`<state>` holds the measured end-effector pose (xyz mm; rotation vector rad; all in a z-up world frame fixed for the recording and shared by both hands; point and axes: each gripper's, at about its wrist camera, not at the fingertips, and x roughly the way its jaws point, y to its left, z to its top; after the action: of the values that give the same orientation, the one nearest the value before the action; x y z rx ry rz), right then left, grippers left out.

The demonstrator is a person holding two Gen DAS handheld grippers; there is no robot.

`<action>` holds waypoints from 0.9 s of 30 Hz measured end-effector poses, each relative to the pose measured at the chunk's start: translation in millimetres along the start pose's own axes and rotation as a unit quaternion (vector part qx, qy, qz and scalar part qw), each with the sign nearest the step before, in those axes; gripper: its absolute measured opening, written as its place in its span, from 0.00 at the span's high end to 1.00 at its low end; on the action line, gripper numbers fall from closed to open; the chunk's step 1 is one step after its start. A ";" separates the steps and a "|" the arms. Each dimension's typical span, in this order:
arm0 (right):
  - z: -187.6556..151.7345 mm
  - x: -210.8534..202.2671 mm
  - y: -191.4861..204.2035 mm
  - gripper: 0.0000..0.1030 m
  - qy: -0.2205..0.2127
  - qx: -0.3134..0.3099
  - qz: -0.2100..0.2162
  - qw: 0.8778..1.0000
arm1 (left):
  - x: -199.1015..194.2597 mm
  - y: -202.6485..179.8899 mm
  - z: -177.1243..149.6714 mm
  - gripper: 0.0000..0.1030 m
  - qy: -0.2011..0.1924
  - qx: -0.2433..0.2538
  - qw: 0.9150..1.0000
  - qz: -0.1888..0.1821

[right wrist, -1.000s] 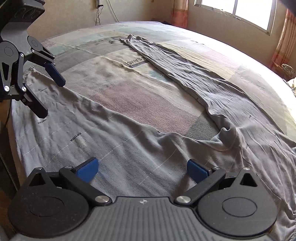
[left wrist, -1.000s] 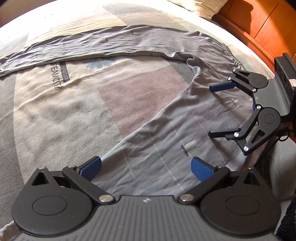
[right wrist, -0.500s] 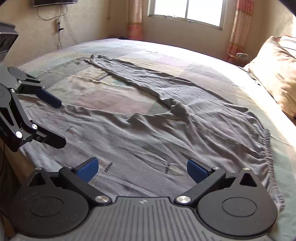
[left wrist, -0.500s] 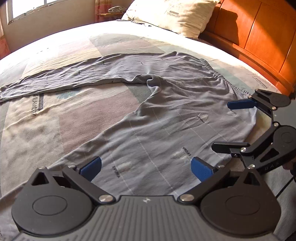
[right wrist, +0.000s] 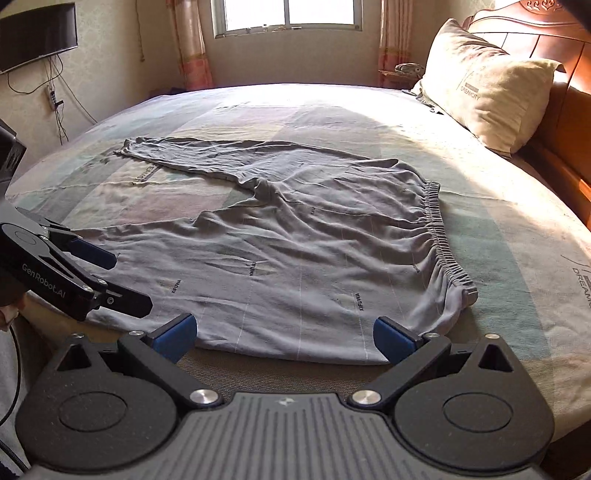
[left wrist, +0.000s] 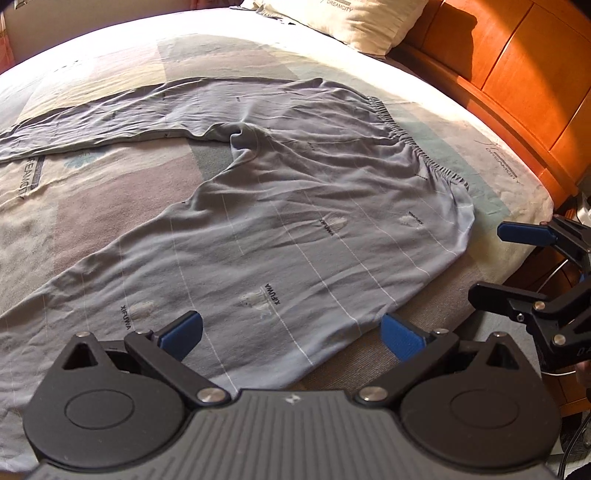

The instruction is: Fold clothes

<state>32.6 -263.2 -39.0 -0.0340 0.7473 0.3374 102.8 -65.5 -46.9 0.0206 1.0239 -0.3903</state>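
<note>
1. Grey trousers (left wrist: 295, 229): spread flat on the bed, legs splayed in a V. One leg runs off toward the far left; the other lies along the near edge. The elastic waistband (right wrist: 439, 236) faces the headboard side. White pinstripes and small "XIFUWA" prints show on the cloth.
2. Left gripper (left wrist: 291, 334): jaws spread wide, empty, with the near trouser leg seen between the blue pads; whether it touches the cloth cannot be told. In the right wrist view it (right wrist: 110, 277) sits at the left, over the near edge of the same leg, fingers apart.
3. Right gripper (right wrist: 282, 336): jaws spread wide, holding nothing, just short of the trousers' near hem. In the left wrist view it (left wrist: 498, 266) is off the bed's corner, beside the waistband end and clear of the cloth.
4. Bed cover (left wrist: 110, 206): patchwork of pale blocks, printed "DREAMCITY", bare between the two legs.
5. Pillow (right wrist: 487, 85): cream, propped against the headboard, well apart from the trousers.
6. Headboard (left wrist: 517, 62): orange-brown wood, along the far right.
7. Window (right wrist: 288, 16): with curtains, behind the bed.
8. Wall screen (right wrist: 37, 33): dark, upper left, cables hanging below.
</note>
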 end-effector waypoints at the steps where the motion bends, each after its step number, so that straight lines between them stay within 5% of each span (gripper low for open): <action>1: 0.6 -0.5 -2.7 0.00 0.000 0.006 0.007 1.000 | -1.2 -3.1 1.4 0.01 0.000 0.001 1.000 0.002; 7: -1.5 -0.7 -13.4 0.00 -0.010 0.018 0.029 0.999 | 2.6 -13.0 3.7 0.01 0.002 -0.008 1.000 0.020; 19: -0.4 -11.1 -4.9 0.00 -0.014 0.030 0.001 0.999 | 15.2 -13.5 0.7 0.01 -0.002 0.021 1.000 -0.006; 27: 17.8 -13.6 13.6 0.00 -0.011 -0.004 -0.026 1.000 | 28.7 11.1 -11.0 0.01 0.000 -0.007 1.000 -0.024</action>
<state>30.8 -251.5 -15.6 -0.0572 0.7226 0.2902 110.5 -61.9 -78.4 -0.0155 1.0282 -0.4266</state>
